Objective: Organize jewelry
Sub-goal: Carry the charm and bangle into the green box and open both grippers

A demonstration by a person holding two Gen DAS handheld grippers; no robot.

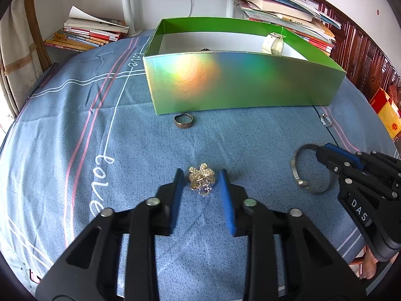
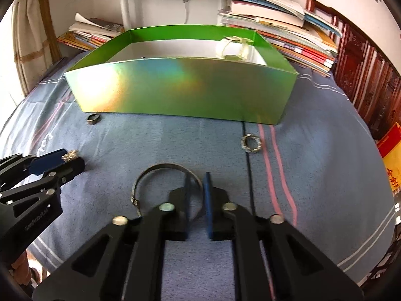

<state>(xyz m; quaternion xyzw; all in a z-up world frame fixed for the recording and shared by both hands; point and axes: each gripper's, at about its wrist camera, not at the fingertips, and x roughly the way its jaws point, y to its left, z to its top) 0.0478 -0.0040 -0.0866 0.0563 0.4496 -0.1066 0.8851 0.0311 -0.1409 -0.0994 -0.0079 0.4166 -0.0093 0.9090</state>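
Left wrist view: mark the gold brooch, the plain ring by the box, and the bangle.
gold brooch (image 1: 201, 179), left wrist view, its beaded centre
plain ring (image 1: 184, 121), left wrist view, near band
bangle (image 1: 295, 175), left wrist view, left rim

A box (image 1: 240, 82) sits on the bed cloth (image 1: 140, 150) with a watch (image 1: 273, 43) inside. A ring (image 1: 184, 121) lies just in front of the box. Nearer, a brooch (image 1: 201, 179) lies left of a bangle (image 1: 309, 169), with books (image 1: 90, 33) behind the box.

Book stacks (image 1: 92, 33) against white wall (image 1: 155, 5)
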